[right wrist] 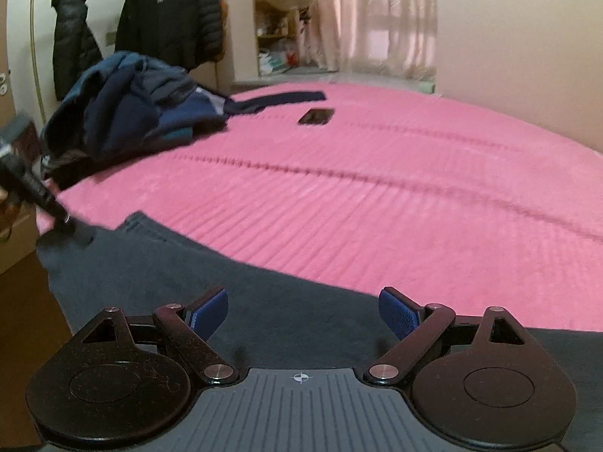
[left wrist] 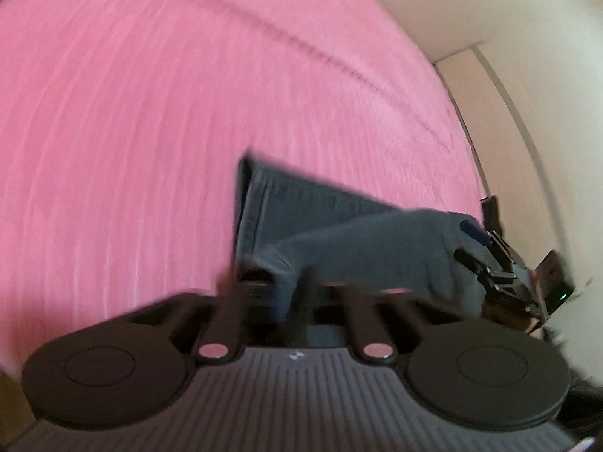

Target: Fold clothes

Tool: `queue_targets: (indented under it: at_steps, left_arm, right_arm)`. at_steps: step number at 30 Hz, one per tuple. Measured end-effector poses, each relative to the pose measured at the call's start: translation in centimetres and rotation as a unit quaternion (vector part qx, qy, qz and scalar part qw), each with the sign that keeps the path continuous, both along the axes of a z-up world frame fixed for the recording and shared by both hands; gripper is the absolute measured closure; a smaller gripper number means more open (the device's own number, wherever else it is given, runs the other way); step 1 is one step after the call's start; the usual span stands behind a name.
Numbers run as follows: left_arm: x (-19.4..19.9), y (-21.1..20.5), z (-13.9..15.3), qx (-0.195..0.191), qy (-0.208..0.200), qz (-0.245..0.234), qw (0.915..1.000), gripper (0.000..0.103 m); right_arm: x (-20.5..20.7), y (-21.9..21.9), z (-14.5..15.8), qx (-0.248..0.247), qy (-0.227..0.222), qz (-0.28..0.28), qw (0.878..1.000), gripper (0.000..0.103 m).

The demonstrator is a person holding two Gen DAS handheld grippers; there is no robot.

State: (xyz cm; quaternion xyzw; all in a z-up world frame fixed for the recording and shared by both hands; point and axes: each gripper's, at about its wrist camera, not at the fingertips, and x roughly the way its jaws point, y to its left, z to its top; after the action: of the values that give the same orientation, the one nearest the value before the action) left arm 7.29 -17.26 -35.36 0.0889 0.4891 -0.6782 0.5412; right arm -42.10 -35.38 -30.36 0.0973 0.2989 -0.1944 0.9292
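Observation:
A dark grey garment [left wrist: 358, 248] lies on the near edge of the pink bed cover [left wrist: 150, 113]. My left gripper [left wrist: 280, 290] is shut on a fold of this cloth, which drapes over its fingertips and hides them. In the right wrist view the same grey garment [right wrist: 169, 263] spreads under my right gripper [right wrist: 305, 312], whose blue pads [right wrist: 211, 312] stand wide apart with nothing pinched between them. The left gripper [right wrist: 81, 235] shows at the garment's left corner, gripping it. The right gripper [left wrist: 471, 243] appears at the garment's far right end in the left wrist view.
A heap of blue clothes [right wrist: 132, 113] sits at the bed's far left, with a dark strip of cloth [right wrist: 279, 100] and a flat black object [right wrist: 316, 116] beside it. Dark jackets [right wrist: 169, 11] hang on the wall behind. The pink bed cover [right wrist: 414, 188] stretches right.

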Motion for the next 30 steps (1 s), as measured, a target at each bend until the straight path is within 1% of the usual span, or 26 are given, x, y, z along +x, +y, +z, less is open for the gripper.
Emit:
queue_targets:
  at_steps: [1, 2, 3, 4, 5, 7, 9, 10, 11, 13, 14, 15, 16, 17, 18, 21, 23, 24, 25, 26, 27, 28, 29, 30]
  left_arm:
    - [-0.9, 0.6, 2.0, -0.066, -0.02, -0.014, 0.9975, 0.103]
    - [-1.9, 1.6, 4.0, -0.136, -0.035, -0.033, 0.9896, 0.102]
    - [-2.6, 2.2, 5.0, -0.159, -0.043, -0.038, 0.9855, 0.102]
    - [-3.1, 2.7, 5.8, -0.172, -0.05, -0.04, 0.9831, 0.102]
    - [-3.2, 2.9, 5.5, -0.159, -0.044, -0.034, 0.9857, 0.102]
    - [-2.7, 2.8, 2.7, -0.094, -0.045, -0.013, 0.9945, 0.103]
    - [-2.3, 2.8, -0.4, -0.024, -0.041, 0.003, 0.9989, 0.102]
    - [-2.1, 2.8, -1.9, 0.014, -0.034, 0.008, 0.9993, 0.1]
    - [-1.9, 3.0, -2.5, 0.025, -0.031, 0.015, 0.9991, 0.1]
    - [-1.4, 3.6, -3.2, 0.036, -0.025, 0.029, 0.9986, 0.099]
    - [-1.1, 3.8, -3.1, 0.035, -0.015, 0.035, 0.9986, 0.099]
    - [-0.7, 3.8, -2.9, 0.031, 0.001, 0.043, 0.9986, 0.091]
    - [-0.3, 3.9, -2.6, 0.027, 0.012, 0.049, 0.9984, 0.08]
    - [-0.1, 3.4, -2.5, 0.023, 0.015, 0.053, 0.9982, 0.078]
    - [-0.1, 2.7, -2.5, 0.02, 0.015, 0.056, 0.9981, 0.078]
    - [0.4, 0.5, -2.5, 0.016, -0.003, 0.06, 0.998, 0.078]
    - [0.5, -0.9, -3.1, 0.02, -0.014, 0.053, 0.9983, 0.078]
    - [0.2, -1.9, -3.4, 0.024, -0.029, 0.045, 0.9983, 0.079]
    - [-0.2, -2.2, -3.2, 0.022, -0.051, 0.036, 0.9978, 0.089]
    - [-0.6, -2.3, -3.0, 0.019, -0.075, 0.028, 0.9966, 0.092]
    - [-1.1, -2.1, -2.3, -0.002, -0.093, 0.018, 0.9955, 0.092]
    - [-1.3, -1.7, -1.3, -0.037, -0.095, 0.007, 0.9948, 0.093]
    - [-1.5, -1.5, -0.7, -0.071, -0.088, -0.002, 0.9936, 0.092]
    - [-1.5, -1.4, -0.5, -0.083, -0.083, -0.004, 0.993, 0.092]
  right_arm:
    - [0.0, 0.1, -0.1, -0.002, 0.004, -0.001, 1.0, 0.013]
    - [-0.2, 0.2, -0.3, -0.005, 0.005, -0.005, 1.0, 0.013]
    - [-0.5, 0.3, -0.4, -0.007, 0.007, -0.009, 1.0, 0.013]
    - [-0.9, 0.4, -0.4, -0.004, 0.008, -0.015, 1.0, 0.011]
    - [-1.3, 0.5, -0.5, -0.001, 0.009, -0.021, 1.0, 0.006]
    - [-2.3, 0.5, -0.8, 0.008, 0.007, -0.029, 1.0, 0.004]
    - [-2.7, 0.6, -1.2, 0.015, 0.013, -0.032, 0.999, 0.003]
    - [-3.0, 0.7, -1.1, 0.016, 0.014, -0.032, 0.999, 0.003]
    - [-3.3, 0.9, -1.0, 0.016, 0.014, -0.031, 0.999, 0.003]
    - [-3.7, 1.2, -0.7, 0.013, 0.016, -0.027, 0.999, 0.003]
    - [-3.8, 1.3, -0.7, 0.012, 0.017, -0.026, 0.999, 0.003]
    - [-3.9, 1.5, -0.6, 0.011, 0.018, -0.025, 0.999, 0.003]
    - [-4.0, 1.6, -0.6, 0.01, 0.02, -0.024, 0.999, 0.003]
    - [-4.1, 1.7, -0.7, 0.01, 0.02, -0.024, 0.999, 0.003]
    - [-4.1, 1.7, -0.8, 0.012, 0.02, -0.025, 0.999, 0.003]
    - [-4.1, 1.7, -1.2, 0.017, 0.021, -0.031, 0.999, 0.003]
    - [-3.9, 1.7, -1.2, 0.017, 0.02, -0.03, 0.999, 0.003]
    - [-3.7, 1.6, -1.2, 0.014, 0.021, -0.028, 0.999, 0.003]
    - [-3.5, 1.5, -1.1, 0.009, 0.024, -0.025, 0.999, 0.003]
    - [-3.4, 1.4, -1.1, 0.004, 0.026, -0.022, 0.999, 0.003]
    - [-3.3, 1.3, -1.0, -0.001, 0.027, -0.021, 0.999, 0.003]
    - [-3.3, 1.0, -0.9, -0.006, 0.026, -0.022, 0.999, 0.003]
    - [-3.3, 0.7, -0.8, -0.009, 0.024, -0.024, 0.999, 0.003]
    - [-3.3, 0.4, -0.9, -0.007, 0.024, -0.029, 0.999, 0.003]
